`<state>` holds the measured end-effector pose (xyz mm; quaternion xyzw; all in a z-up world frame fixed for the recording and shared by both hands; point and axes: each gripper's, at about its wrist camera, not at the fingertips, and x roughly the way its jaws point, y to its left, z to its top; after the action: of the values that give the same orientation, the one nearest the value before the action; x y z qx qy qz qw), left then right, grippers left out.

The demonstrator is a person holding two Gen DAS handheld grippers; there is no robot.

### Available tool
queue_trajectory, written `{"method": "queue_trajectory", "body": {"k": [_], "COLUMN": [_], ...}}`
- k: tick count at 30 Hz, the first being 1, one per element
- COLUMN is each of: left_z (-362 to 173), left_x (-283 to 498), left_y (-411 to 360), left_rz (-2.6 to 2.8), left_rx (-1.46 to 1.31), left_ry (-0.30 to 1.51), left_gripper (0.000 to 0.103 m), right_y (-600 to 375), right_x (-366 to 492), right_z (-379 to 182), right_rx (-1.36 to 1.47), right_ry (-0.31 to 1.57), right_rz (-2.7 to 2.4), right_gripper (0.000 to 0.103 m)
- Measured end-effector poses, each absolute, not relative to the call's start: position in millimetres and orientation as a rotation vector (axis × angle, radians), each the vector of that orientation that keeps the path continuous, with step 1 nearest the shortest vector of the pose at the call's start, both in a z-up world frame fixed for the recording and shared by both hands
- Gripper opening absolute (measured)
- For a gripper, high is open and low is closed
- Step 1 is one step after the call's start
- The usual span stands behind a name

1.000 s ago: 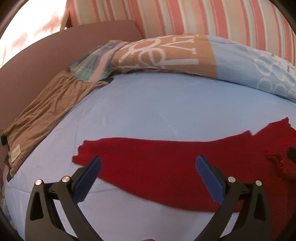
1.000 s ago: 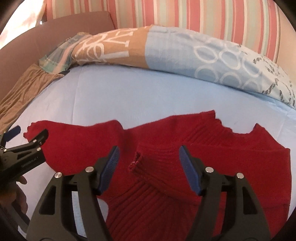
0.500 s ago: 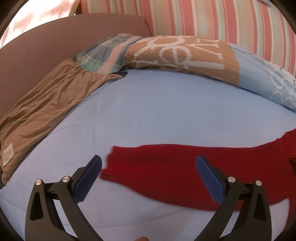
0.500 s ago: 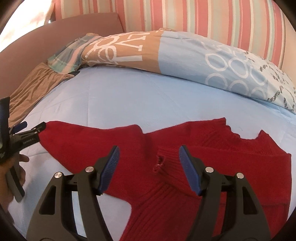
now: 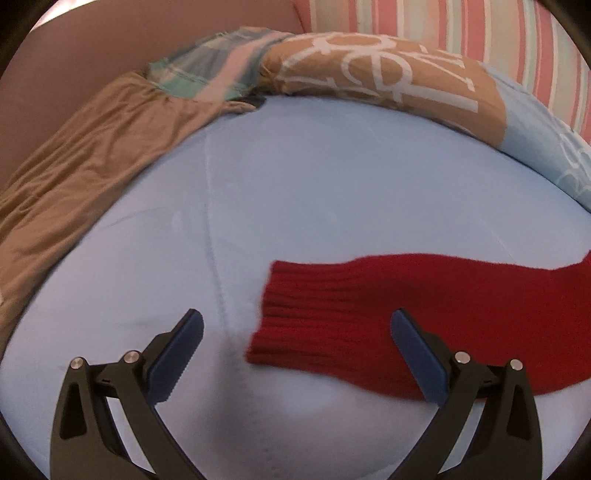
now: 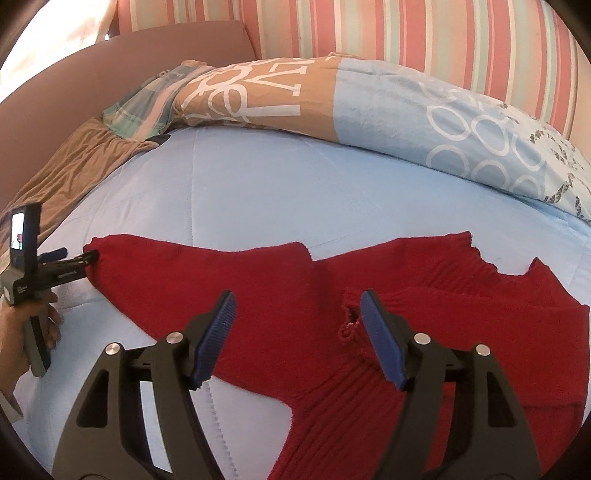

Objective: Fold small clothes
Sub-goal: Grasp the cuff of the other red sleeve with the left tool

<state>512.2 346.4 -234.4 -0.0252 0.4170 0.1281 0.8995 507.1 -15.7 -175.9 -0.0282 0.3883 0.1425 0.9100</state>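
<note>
- Red knit sweater (image 6: 332, 332): lies flat on the bed, chest and neck opening toward the right, one sleeve stretched out to the left.
- Sleeve cuff (image 5: 291, 314): ribbed, resting on the sheet; in the left wrist view it now sits between the two blue pads, where a second ago a broad stretch of sleeve filled that space.
- Pale blue sheet (image 5: 332, 192): bare around the sweater, faintly seamed.
- Left tool (image 5: 295, 354): jaws stand wide apart, nothing pinched; the right-hand pad overlaps the sleeve, the other is over bare sheet. In the right wrist view (image 6: 79, 260) its tip sits at the very end of the sleeve; contact cannot be told.
- Right tool (image 6: 295, 339): jaws spread, gripping nothing, above the sweater body near a small frayed hole (image 6: 349, 325) in the knit.
- Hand (image 6: 22, 332): wraps the left tool's handle at the frame's left edge.
- Brown cloth (image 5: 85, 166), patterned quilt (image 6: 332, 96), striped cushion (image 6: 406, 33): along the bed's far edge, well apart from the sweater.
- Change noted: the left tool has travelled outward along the sleeve to its cuff, likely to seize it and fold the sleeve across the body. No fold made yet.
</note>
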Motion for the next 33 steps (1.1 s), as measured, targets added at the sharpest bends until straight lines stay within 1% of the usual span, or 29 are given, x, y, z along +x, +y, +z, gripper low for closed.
{"method": "queue_trajectory", "body": {"k": [1,3,4,6,7,8,9,10,11,17,24,33], "left_z": [-235,-237,-240,-240,-240,-239,-238,-237,-235,-217,-174,-125], "left_x": [514,516,518,519,519,519,518,518,518,514,514,515], "left_y": [345,344,342,338,334,332,329,325,322,313,289,216], "left_rz": [0.258,0.234,0.214,0.209,0.193,0.188,0.185,0.178,0.181,0.209,0.215,0.193], "left_rx": [-0.054,-0.067,-0.079,-0.065,-0.063,-0.059,-0.052,-0.044,-0.045,-0.015,0.011,0.070], "left_ry": [0.868,0.882,0.902,0.905,0.906,0.906,0.903,0.897,0.891,0.839,0.770,0.713], "left_gripper": [0.101,0.082,0.067,0.055,0.045,0.038,0.035,0.026,0.024,0.022,0.022,0.022], "right_y": [-15,-13,-13,-13,-13,-13,-13,-14,-15,-23,-45,-111], "right_x": [507,507,507,507,507,506,506,505,505,503,499,486], "right_z": [-176,-175,-175,-175,-174,-173,-172,-172,-171,-163,-149,-126], "right_rx": [-0.062,-0.062,-0.062,-0.058,-0.057,-0.058,-0.057,-0.055,-0.055,-0.050,-0.031,-0.007], "right_ry": [0.800,0.801,0.800,0.800,0.798,0.796,0.793,0.793,0.792,0.779,0.765,0.752], "right_rz": [0.296,0.300,0.298,0.298,0.297,0.297,0.296,0.296,0.298,0.285,0.251,0.169], "right_gripper": [0.071,0.071,0.071,0.071,0.071,0.071,0.071,0.071,0.071,0.071,0.071,0.071]}}
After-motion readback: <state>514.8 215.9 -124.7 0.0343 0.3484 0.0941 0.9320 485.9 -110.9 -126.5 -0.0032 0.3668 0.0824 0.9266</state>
